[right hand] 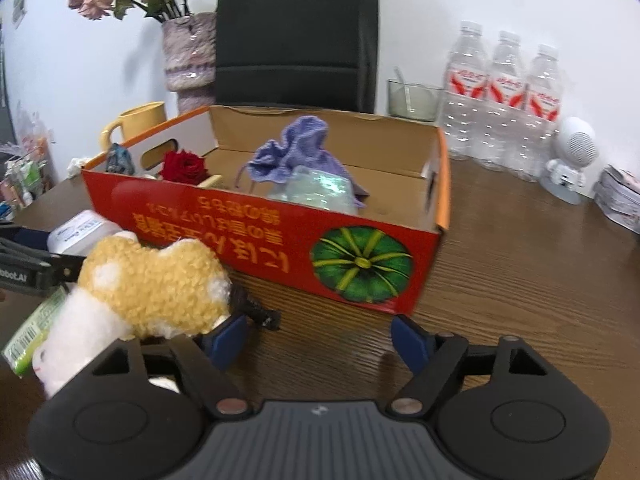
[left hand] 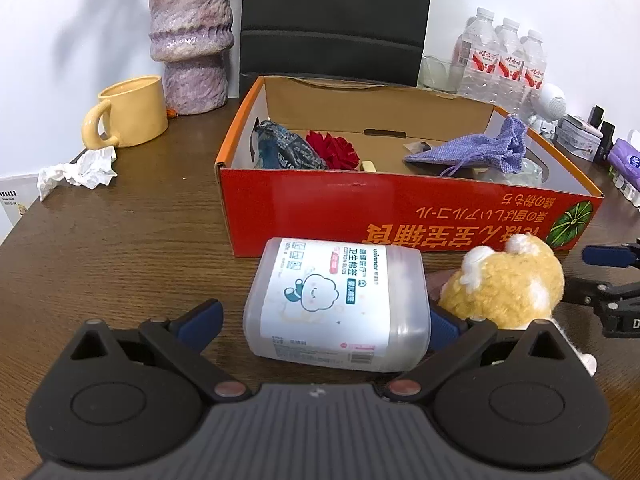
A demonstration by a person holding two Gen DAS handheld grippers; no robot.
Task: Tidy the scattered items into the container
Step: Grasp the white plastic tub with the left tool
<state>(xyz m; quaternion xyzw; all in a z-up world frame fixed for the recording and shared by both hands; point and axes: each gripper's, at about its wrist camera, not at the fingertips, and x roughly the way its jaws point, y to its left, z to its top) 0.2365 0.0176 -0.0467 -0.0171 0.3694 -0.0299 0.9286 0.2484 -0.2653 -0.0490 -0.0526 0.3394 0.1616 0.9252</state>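
Observation:
A clear cotton-bud box [left hand: 336,304] with a white label lies on the table in front of the red cardboard box [left hand: 400,212]. My left gripper [left hand: 320,320] is open, its fingers on either side of the cotton-bud box. A yellow and white plush toy [left hand: 504,284] lies just right of it, also in the right wrist view [right hand: 148,284]. My right gripper [right hand: 320,336] is open and empty, to the right of the plush toy, near the red box [right hand: 256,232]. The box holds a purple pouch [left hand: 476,152], a red rose [left hand: 334,150] and a dark packet [left hand: 284,148].
A yellow mug [left hand: 128,114], crumpled tissue [left hand: 80,172] and a purple vase [left hand: 190,36] stand at the left. Water bottles [right hand: 504,104], a glass bowl [right hand: 414,100] and a white robot figure [right hand: 570,160] stand at the right. A black chair [left hand: 332,20] is behind the table.

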